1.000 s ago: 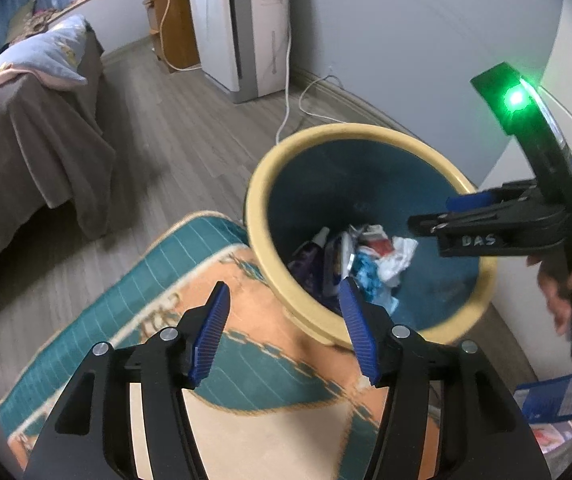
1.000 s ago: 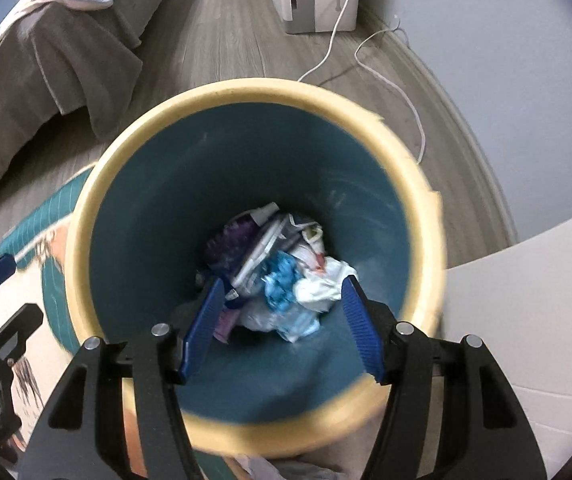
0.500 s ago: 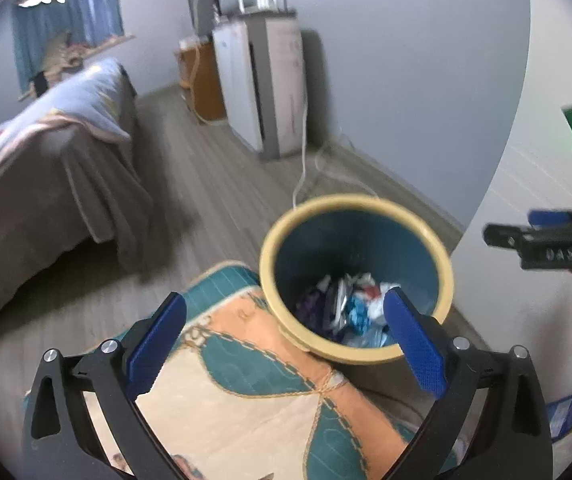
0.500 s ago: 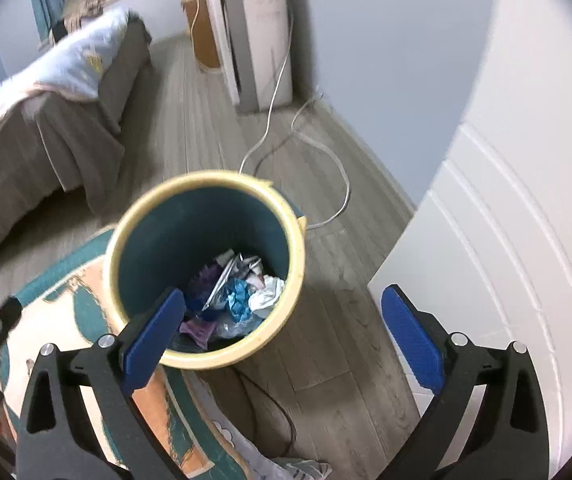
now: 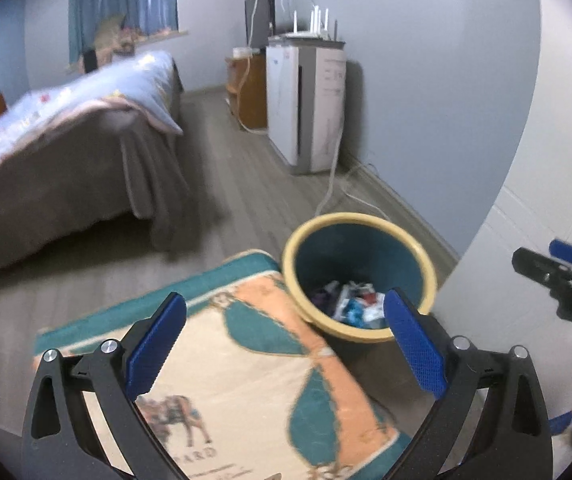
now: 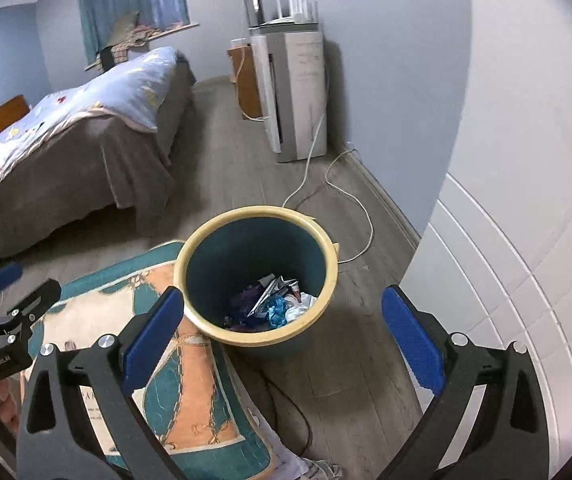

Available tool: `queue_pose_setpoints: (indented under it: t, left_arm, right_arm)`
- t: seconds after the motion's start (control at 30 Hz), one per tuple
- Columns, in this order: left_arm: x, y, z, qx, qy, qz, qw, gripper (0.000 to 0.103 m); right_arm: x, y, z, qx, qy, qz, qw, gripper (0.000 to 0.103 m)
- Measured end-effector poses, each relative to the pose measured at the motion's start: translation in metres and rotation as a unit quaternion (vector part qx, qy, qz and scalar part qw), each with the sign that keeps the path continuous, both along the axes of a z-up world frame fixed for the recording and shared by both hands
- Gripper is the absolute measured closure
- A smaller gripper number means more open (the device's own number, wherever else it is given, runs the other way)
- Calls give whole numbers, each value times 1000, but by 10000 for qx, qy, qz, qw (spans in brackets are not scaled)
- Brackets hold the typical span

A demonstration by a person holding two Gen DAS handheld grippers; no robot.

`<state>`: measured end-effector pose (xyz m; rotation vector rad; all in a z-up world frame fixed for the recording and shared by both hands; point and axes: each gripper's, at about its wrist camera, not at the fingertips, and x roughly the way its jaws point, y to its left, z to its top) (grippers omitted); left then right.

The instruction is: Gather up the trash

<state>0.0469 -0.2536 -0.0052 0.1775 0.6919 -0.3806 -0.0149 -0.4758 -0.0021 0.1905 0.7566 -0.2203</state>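
Both grippers, left [image 5: 286, 344] and right [image 6: 281, 344], now wide open and empty, have risen clear of the bin [image 6: 328, 280]; trash [image 6: 273, 304] lies inside, deposit apparently complete.

The wide-spread, empty left gripper [image 5: 286, 344] hangs above a rug [image 5: 245, 392] beside the trash bin [image 5: 426, 268].

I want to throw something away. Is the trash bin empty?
No. The bin stands upright with crumpled wrappers covering its bottom.
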Motion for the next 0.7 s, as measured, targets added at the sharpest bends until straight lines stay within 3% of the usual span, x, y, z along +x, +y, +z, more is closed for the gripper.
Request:
queue_pose_setpoints:
  t: [0.13,0.27,0.47,0.7]
  left_arm:
    - [-7,-2,-2,161,-243,-157,9995,5]
    - [-3,-3,-5,291,-240,-252,9990,5]
    - [-4,3,-2,172,-225,-279,9992,5]
    - [-6,4,-2,182,-226,-325,9990,5]
  right_arm:
    - [6,1,-6,-201,228,-194,9993,6]
    - [4,7,-4,-481,126,-155,9986,6]
    - [0,28,8,-928,-109,15,9956,6]
    - [1,33,6,-968,-88,67,9952,6]
